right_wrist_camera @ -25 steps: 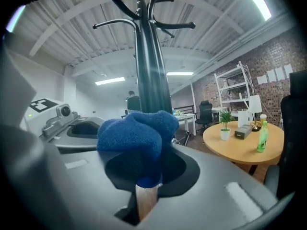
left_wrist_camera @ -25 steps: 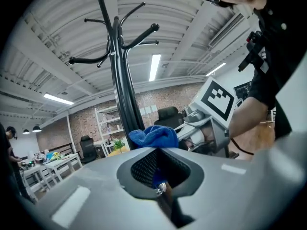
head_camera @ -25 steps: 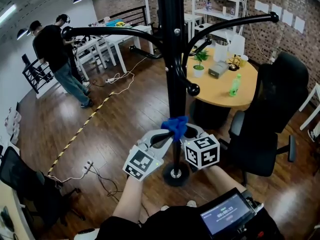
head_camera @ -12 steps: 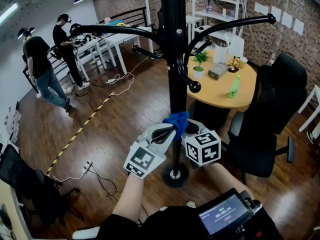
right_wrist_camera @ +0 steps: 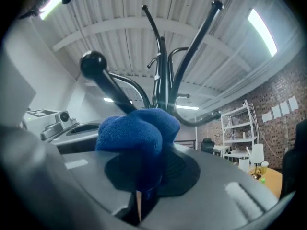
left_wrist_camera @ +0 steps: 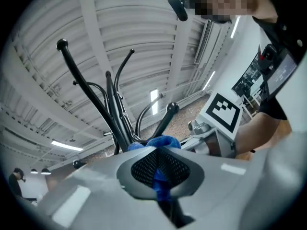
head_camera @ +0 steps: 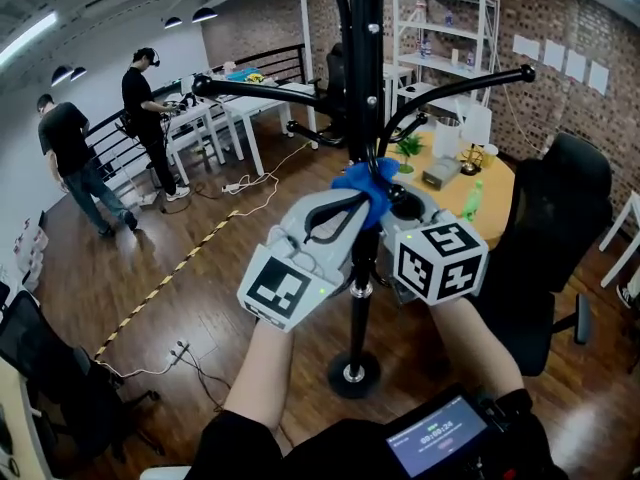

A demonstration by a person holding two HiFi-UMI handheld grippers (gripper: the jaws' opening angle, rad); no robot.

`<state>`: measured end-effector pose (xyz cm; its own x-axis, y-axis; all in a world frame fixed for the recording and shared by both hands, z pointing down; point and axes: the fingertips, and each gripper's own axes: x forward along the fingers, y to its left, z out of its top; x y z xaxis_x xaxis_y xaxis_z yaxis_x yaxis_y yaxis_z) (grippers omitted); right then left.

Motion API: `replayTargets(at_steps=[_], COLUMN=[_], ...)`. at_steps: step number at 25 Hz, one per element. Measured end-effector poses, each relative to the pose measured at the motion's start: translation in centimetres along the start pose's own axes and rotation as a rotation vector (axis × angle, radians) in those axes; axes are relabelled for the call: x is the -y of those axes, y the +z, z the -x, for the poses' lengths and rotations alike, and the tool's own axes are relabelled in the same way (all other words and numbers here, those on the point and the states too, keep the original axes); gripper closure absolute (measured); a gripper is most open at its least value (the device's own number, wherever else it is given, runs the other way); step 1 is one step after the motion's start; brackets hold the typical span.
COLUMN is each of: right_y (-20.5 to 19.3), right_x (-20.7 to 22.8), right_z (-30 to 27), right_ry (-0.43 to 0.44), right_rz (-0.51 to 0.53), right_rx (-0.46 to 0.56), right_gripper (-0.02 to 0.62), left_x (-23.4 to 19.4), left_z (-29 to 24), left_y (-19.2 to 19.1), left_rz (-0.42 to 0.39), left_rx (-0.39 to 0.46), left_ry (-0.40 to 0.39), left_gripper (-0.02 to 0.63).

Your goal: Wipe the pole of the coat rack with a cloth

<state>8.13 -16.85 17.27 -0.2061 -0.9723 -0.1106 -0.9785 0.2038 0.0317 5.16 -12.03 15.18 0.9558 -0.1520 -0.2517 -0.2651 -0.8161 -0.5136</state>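
above a wooden floor (head_camera: 190, 278), left tool (head_camera: 345, 213) and right tool (head_camera: 398, 210) each grip the blue cloth (head_camera: 366, 180) against the coat rack pole (head_camera: 364, 88).

Blue cloth (head_camera: 365, 180), black pole (head_camera: 364, 68), grey left gripper (left_wrist_camera: 158, 176), right gripper (right_wrist_camera: 141, 188) (black-and-white markers).

- The pole (head_camera: 357, 313) is left bare below the left gripper (head_camera: 345, 206) and the right gripper (head_camera: 398, 208), down to the base (head_camera: 352, 374).
- Open floor (head_camera: 200, 268) is seen to the left of the pole.
- Above the cloth (head_camera: 364, 180), the way up is crowded by hooks: a long hook (head_camera: 270, 92) is stretched to the left and another hook (head_camera: 460, 83) to the right.
- A short hook with a ball end (right_wrist_camera: 93, 63) is set just beside the cloth, possibly touching it.
- Room on the right is narrowed by a black chair (head_camera: 560, 198) and a round table (head_camera: 490, 193).
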Motion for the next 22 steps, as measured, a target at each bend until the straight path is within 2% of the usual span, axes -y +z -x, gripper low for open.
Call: replayTargets(at_steps=[2,5,13,16,19,22], right_y=[1.2,-0.1,-12.3,-17.0,-21.0,-24.7], right_x=[0.0,0.1,-0.1,-0.3,-0.5,-0.8], right_z=[0.0,0.0,1.2,1.5,1.8,2.1], right_ry=[-0.004,-0.004,-0.013,-0.020,-0.028,-0.031], right_rz=[0.007,-0.014,-0.108,-0.121,-0.130,-0.145], right_rx=[0.023,0.006,-0.191,-0.274,-0.344,-0.417], right_gripper=[0.545,0.545,0.545,0.545,0.545,0.545], left_x=[-0.5,0.1,5.3,7.1,8.7,10.3], left_z=[-0.2,-0.2,2.3,3.3,4.0,4.3], left_y=[0.9,-0.3,-10.6,-14.5,-17.8,-19.9], left_rz=[-0.020,-0.028,0.191,0.250,0.265,0.212], left_rx=[0.005,-0.028,-0.184,-0.257,-0.347,-0.438], left_ry=[0.005,-0.017,-0.068,-0.085,-0.108,-0.142], left_gripper=[0.603,0.603,0.603,0.603,0.603,0.603])
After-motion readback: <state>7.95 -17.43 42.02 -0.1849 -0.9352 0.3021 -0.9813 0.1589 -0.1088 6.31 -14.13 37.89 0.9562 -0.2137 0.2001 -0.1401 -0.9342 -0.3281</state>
